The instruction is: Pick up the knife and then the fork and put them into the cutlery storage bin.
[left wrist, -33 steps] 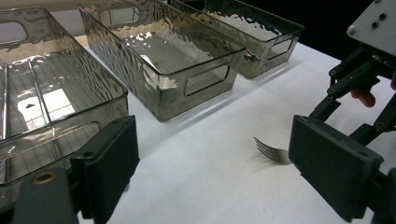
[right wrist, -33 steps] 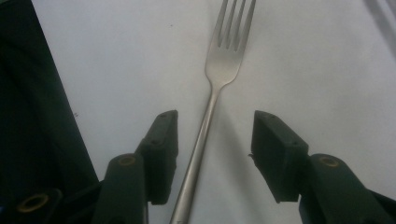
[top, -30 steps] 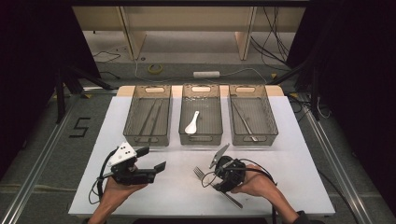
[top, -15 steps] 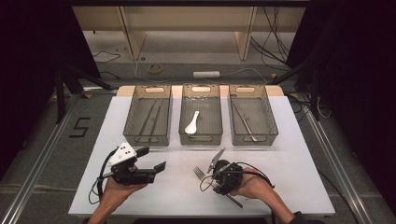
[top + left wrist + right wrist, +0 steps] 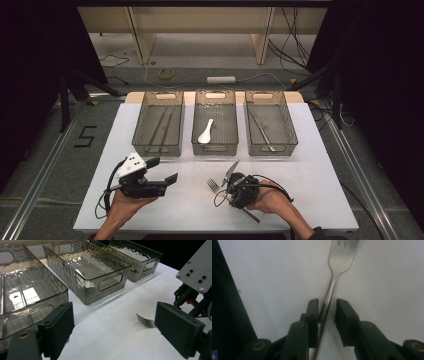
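Closing my right tongs (image 5: 325,308) around the fork (image 5: 337,265) handle lying flat on the tabletop (image 5: 310,185), not yet clamped; off-centre pads may flick it sideways, while left tongs (image 5: 165,170) hover released

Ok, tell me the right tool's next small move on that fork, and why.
Probably finish closing. The right tool straddles the fork handle on the white table; its jaws have just been closing, one pad seems to touch the handle, and a gap remains at the other. Lift only once both pads press.
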`<state>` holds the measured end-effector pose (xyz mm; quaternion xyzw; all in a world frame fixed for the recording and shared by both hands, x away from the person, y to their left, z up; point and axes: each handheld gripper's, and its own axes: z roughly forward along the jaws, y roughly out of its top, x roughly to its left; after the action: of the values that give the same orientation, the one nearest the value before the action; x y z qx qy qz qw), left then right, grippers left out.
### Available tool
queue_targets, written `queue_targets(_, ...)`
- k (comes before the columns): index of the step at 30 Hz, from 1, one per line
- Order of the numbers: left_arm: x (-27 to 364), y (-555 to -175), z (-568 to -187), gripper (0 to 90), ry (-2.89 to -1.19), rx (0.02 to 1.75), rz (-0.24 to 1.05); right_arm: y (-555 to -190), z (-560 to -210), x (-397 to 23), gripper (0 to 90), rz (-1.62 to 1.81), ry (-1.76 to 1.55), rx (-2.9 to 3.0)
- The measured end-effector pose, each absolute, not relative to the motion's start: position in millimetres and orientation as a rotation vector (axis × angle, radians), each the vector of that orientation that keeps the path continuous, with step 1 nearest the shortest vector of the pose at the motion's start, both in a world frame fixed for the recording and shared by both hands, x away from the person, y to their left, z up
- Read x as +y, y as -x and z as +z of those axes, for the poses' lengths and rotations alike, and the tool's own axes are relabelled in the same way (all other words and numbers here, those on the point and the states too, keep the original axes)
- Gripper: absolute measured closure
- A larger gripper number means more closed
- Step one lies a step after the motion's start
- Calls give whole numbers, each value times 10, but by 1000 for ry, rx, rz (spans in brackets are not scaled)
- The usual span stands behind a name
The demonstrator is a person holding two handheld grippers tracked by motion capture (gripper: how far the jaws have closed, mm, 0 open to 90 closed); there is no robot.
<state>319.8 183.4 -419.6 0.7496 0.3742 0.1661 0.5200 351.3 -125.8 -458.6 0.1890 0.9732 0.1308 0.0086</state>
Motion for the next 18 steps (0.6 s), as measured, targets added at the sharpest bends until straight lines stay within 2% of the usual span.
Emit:
queue_targets(10,1823,-3197,-4201,155,-1798,898,401,-3520,-4591,-1256,800,400,-587,3031)
queue_targets(18,1818,-3199,-4202,155,-1806,891,400,-3542,-4589,-1256,814,387,-569,3041)
